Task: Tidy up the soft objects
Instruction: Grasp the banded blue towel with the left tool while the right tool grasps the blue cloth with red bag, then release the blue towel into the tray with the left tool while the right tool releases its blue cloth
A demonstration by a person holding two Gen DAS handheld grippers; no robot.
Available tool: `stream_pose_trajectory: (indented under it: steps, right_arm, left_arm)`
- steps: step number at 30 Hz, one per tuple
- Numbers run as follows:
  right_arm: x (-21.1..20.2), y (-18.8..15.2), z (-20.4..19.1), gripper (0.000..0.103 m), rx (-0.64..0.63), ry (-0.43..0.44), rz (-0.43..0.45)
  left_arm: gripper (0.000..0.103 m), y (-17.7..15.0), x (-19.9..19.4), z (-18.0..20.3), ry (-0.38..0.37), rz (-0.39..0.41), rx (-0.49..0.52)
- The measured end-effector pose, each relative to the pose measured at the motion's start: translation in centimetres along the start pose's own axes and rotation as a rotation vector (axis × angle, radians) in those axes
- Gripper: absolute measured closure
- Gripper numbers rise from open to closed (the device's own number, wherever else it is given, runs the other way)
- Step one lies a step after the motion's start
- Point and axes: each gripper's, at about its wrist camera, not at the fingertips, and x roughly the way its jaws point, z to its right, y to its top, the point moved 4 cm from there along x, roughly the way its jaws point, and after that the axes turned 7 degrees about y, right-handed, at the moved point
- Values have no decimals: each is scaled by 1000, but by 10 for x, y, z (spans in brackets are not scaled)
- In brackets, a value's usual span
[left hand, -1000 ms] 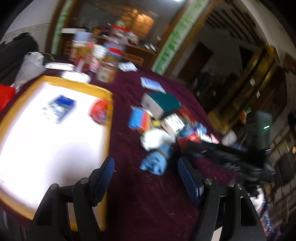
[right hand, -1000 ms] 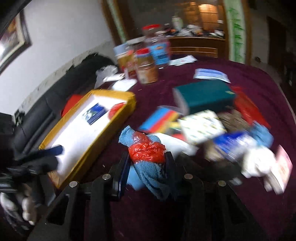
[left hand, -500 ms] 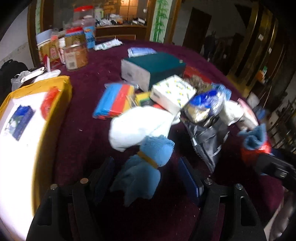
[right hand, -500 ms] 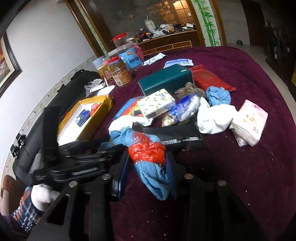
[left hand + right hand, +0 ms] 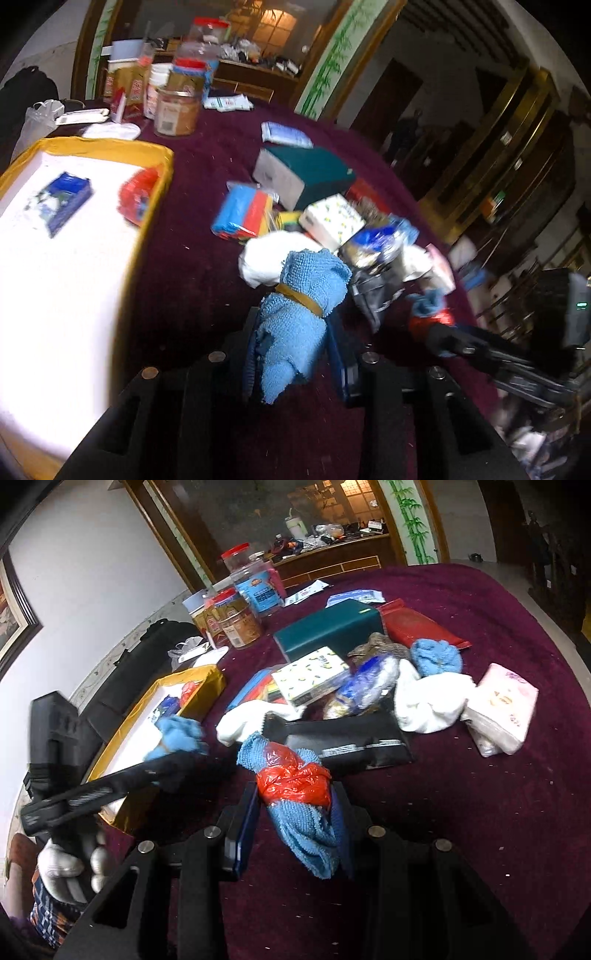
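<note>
My left gripper (image 5: 295, 350) is shut on a blue towel roll with a yellow band (image 5: 299, 317) and holds it above the maroon table. It also shows in the right wrist view (image 5: 177, 734). My right gripper (image 5: 295, 812) is shut on a blue towel roll wrapped in red plastic (image 5: 295, 782), seen from the left wrist view too (image 5: 430, 314). A yellow-rimmed white tray (image 5: 110, 146) at the left holds a blue packet (image 5: 62, 201) and a red bundle (image 5: 138, 194). White cloths (image 5: 428, 698), another blue cloth (image 5: 437, 655) and a pink tissue pack (image 5: 500, 709) lie in the pile.
A green box (image 5: 328, 631), a patterned tissue box (image 5: 310, 674), a black pouch (image 5: 351, 738), a red folder (image 5: 417, 626) and coloured sponges (image 5: 242, 212) crowd the table's middle. Jars (image 5: 236, 620) stand at the back. A black sofa (image 5: 147, 657) lies beyond the tray.
My left gripper has shut on the yellow-banded blue towel roll and lifted it from beside the white cloth. My right gripper still holds its red-wrapped roll, drawn back a little.
</note>
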Motion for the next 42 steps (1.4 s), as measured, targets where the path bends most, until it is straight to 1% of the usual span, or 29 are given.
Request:
stream_pose_trajectory:
  steps: [2, 4, 7, 8, 14, 18, 21, 25, 29, 32, 35, 38, 42]
  right_arm:
    - [3, 0, -6, 66, -5, 8, -4]
    - [5, 1, -14, 66, -24, 11, -11]
    - [11, 2, -29, 66, -54, 20, -23]
    - [13, 3, -34, 66, -62, 24, -27]
    - [38, 13, -76, 66, -115, 78, -71]
    - [60, 23, -115, 66, -176, 112, -104]
    - [84, 34, -149, 66, -227, 136, -140]
    - [118, 52, -188, 66, -284, 148, -180]
    - [166, 78, -226, 66, -317, 161, -238]
    - [204, 98, -247, 66, -315, 165, -286]
    - [244, 115, -263, 66, -321, 142, -323]
    - [280, 128, -275, 66, -344, 85, -337]
    - [310, 134, -280, 66, -352, 46, -360]
  left_arm:
    - [69, 5, -16, -8, -7, 26, -17]
    - [69, 8, -36, -24, 12, 57, -31]
    - [69, 12, -59, -58, 76, 96, -68]
    - [69, 14, -64, -74, 108, 104, -88]
    - [69, 16, -75, -148, 205, 107, -199]
    - [68, 18, -72, -186, 238, 94, -251]
    - [68, 22, -68, -205, 249, 73, -268]
    - [68, 33, -58, -222, 249, 43, -286]
    - [68, 47, -45, -233, 231, 9, -313]
    - [68, 56, -31, -241, 213, -23, -355]
    - [68, 58, -20, -246, 195, -51, -383]
    - [68, 54, -16, -243, 162, -71, -394]
    - [68, 42, -19, -232, 100, -90, -402]
